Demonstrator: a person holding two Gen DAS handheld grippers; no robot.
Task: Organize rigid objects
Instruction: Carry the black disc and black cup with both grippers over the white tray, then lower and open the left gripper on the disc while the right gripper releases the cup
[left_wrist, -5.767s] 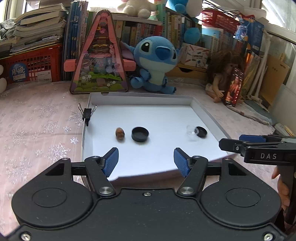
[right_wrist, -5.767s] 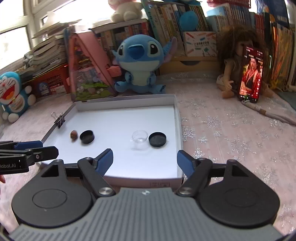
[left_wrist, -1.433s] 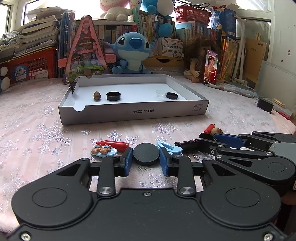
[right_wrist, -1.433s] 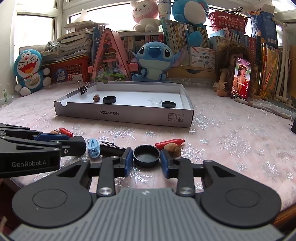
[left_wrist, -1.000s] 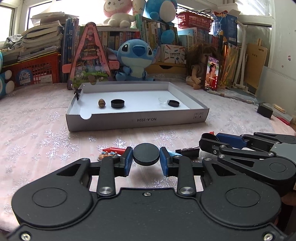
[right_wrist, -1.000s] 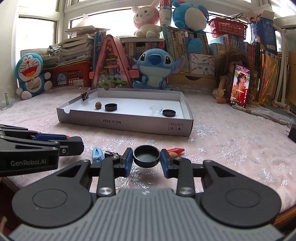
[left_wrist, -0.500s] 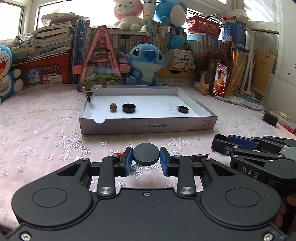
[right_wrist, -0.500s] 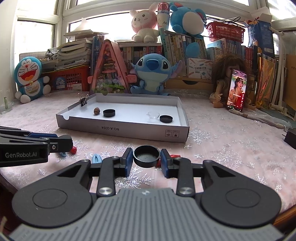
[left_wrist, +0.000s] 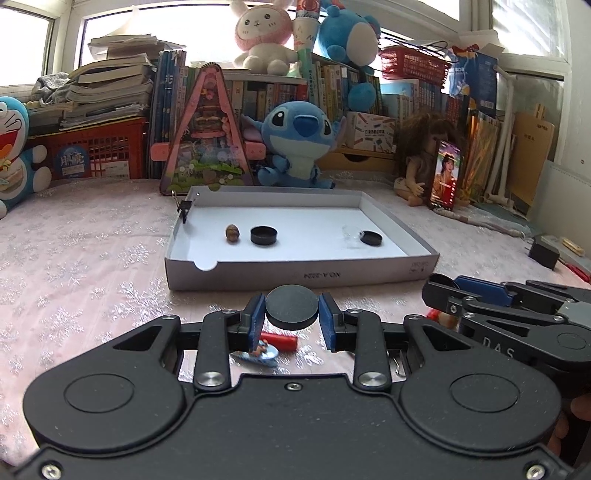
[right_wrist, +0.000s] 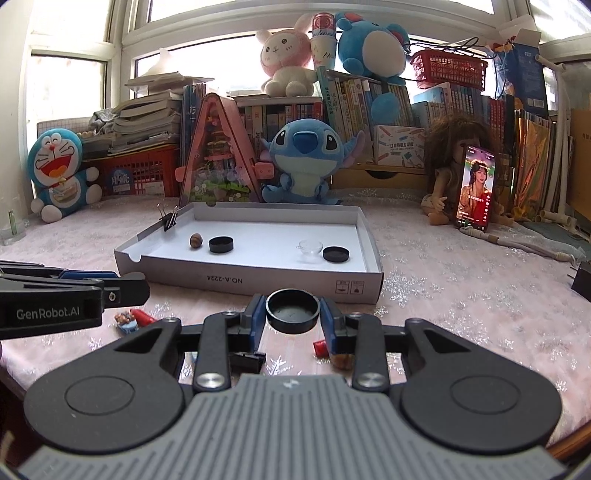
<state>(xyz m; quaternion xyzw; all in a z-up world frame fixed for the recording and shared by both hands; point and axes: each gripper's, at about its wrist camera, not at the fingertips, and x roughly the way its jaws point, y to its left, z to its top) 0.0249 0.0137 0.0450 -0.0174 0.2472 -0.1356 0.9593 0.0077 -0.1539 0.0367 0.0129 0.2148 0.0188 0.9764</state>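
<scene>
My left gripper (left_wrist: 292, 317) is shut on a flat black round lid (left_wrist: 292, 307), held above the table in front of the white box tray (left_wrist: 295, 275). My right gripper (right_wrist: 293, 319) is shut on a black round cup-shaped lid (right_wrist: 292, 309), open side up, also in front of the tray (right_wrist: 258, 282). In the tray lie a brown nut (left_wrist: 232, 233), a black lid (left_wrist: 263, 235), a clear dish (right_wrist: 310, 247) and another black lid (right_wrist: 335, 254). A binder clip (left_wrist: 183, 206) grips the tray's left wall.
Small items lie on the pink snowflake cloth below the grippers: a red piece (left_wrist: 279, 340), a blue figurine disc (left_wrist: 258, 353), a red piece (right_wrist: 320, 348), a black clip (right_wrist: 246, 360). Plush toys, books, a doll and a phone (right_wrist: 476, 186) line the back.
Both grippers have risen with their lids and moved closer to the tray. The small items on the cloth now sit lower in view.
</scene>
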